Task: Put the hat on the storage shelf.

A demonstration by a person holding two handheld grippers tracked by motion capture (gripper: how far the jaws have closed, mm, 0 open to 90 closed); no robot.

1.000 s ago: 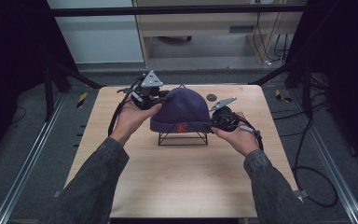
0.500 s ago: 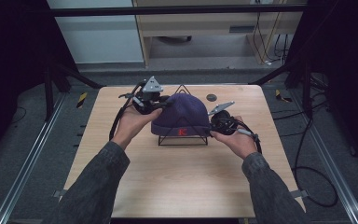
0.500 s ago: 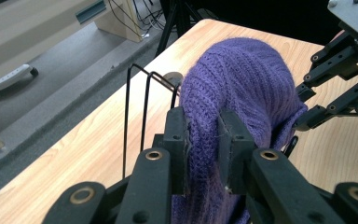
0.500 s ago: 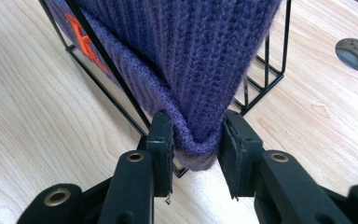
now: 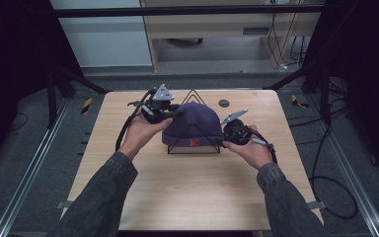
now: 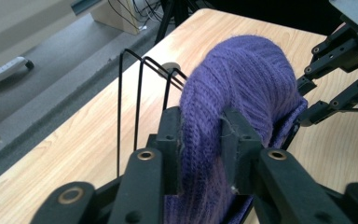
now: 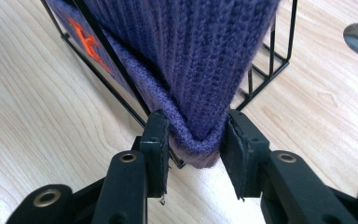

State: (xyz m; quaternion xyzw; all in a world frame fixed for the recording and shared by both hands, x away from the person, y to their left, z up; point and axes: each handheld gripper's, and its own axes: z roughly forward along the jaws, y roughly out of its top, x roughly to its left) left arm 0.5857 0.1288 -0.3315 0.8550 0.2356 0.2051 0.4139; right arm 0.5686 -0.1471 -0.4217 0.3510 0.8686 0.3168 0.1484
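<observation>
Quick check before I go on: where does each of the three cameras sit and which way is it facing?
High view: above the person's side, looking forward and down at the table; both forearms and grippers show.
Left gripper view: rides the left gripper, looking along its jaws at the purple beanie.
Right gripper view: rides the right gripper, facing the beanie's cuff.
All three share the beanie on the black wire stand.

Your light wood table (image 5: 143,197) carries a black wire stand (image 5: 193,146) at its middle. A small dark round disc (image 5: 223,103) sits near the far edge.
</observation>
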